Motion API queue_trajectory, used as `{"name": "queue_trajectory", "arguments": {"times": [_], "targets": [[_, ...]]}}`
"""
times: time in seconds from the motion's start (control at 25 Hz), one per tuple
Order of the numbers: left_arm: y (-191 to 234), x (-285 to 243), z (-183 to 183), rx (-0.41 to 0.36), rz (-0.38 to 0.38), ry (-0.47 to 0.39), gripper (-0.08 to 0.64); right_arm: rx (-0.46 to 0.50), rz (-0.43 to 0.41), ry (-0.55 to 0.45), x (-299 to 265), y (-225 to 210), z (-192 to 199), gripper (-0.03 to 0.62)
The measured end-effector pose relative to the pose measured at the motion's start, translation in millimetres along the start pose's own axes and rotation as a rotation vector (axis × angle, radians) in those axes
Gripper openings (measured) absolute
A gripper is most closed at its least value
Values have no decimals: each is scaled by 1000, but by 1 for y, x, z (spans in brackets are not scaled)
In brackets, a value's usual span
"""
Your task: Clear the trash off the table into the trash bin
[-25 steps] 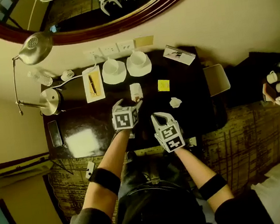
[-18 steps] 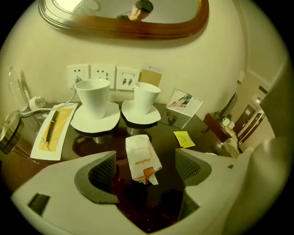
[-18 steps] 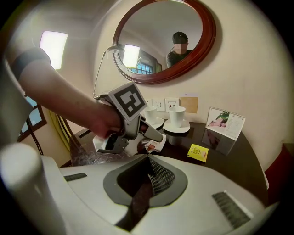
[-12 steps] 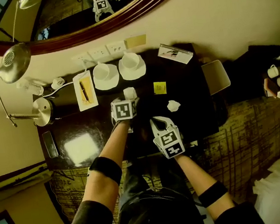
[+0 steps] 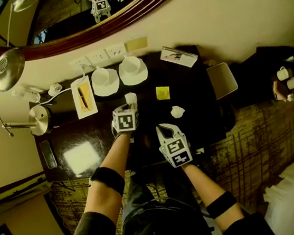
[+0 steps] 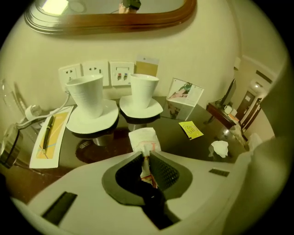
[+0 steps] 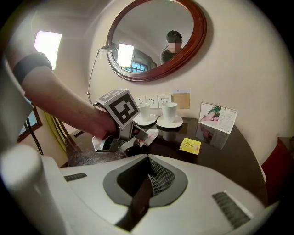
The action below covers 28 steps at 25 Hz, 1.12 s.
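Observation:
A white paper packet (image 5: 130, 97) lies on the dark table (image 5: 101, 130) in front of two cups. My left gripper (image 5: 128, 105) has just been closing, and its pads now pinch the near end of the packet (image 6: 144, 138). From the right gripper view the left gripper (image 7: 138, 133) rests low on the table with the packet (image 7: 150, 134) at its tips. My right gripper (image 5: 160, 128) hovers near the table's front edge, shut with nothing in it. A crumpled white paper (image 5: 177, 111) and a yellow sticky note (image 5: 162, 92) lie to the right.
Two white cups on saucers (image 5: 105, 78) (image 5: 132, 68) stand at the back by the wall sockets. A notepad with a pen (image 5: 83, 97), a desk lamp (image 5: 10, 67) and a standing card (image 5: 178, 56) line the back. A pale flat seat (image 5: 222, 80) sits past the right edge.
My left gripper came down and forward onto the white packet and its jaws closed on it. The right gripper barely shifted.

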<state>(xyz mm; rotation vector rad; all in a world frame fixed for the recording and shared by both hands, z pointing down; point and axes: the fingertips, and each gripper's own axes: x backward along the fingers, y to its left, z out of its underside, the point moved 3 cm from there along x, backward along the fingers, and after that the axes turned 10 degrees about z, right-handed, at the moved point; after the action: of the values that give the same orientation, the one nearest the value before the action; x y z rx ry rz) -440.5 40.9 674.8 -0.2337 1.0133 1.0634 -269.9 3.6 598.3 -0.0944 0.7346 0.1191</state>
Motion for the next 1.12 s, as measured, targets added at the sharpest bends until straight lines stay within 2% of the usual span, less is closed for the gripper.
{"name": "queue_trajectory", "arguments": {"times": [0.08,0.44,0.52,0.64,0.84,1.0,1.12], "targets": [[2,4,-4,-18,-18,-19,18,1,-2,-1,-1,2,-1,2],[-9,29,-12,-36,0,-83,14,7,-18,-12,3,10,-6,2],[-13,46,-18,-61,0,-115,14,14,-23,-22,4,12,-11,2],[-29,73,-27,-101,47,-175,14,21,-30,-42,7,15,-21,2],[-36,131,-21,-123,35,-279,14,32,-51,-74,17,25,-40,2],[-48,181,-8,-177,10,-343,14,43,-92,-112,32,38,-57,2],[-60,217,4,-171,9,-396,14,50,-117,-135,45,45,-66,3]]}}
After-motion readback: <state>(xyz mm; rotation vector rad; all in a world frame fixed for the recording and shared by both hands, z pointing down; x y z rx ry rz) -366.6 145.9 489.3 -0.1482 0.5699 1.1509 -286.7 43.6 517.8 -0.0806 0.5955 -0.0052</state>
